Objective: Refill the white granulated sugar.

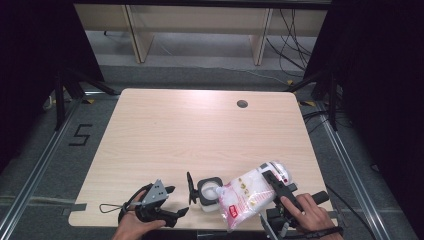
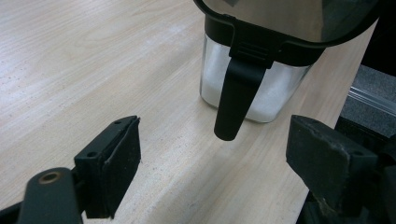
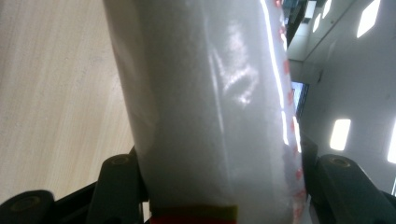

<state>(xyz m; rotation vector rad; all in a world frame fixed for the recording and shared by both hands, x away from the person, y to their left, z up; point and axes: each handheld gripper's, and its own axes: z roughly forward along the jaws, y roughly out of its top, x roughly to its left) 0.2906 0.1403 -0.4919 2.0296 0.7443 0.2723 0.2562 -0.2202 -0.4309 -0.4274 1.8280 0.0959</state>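
Near the table's (image 1: 150, 130) front edge, the left gripper (image 1: 175, 202) rests open-jawed beside the open-lidded container (image 1: 207, 192). Right of it, the right gripper (image 1: 267, 180) clamps the bag (image 1: 247, 197), apparently pouring; tilting gradually should keep the grains inside the container's mouth.

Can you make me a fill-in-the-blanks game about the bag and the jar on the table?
1. The right tongs squeeze a bag full of ____ grains.
2. The bag tips toward a jar whose lid is flipped ____.
3. The left tongs hold ____.
4. Everything sits near the ____ edge of the table, by the person.

Missing words: white; open; nothing; near
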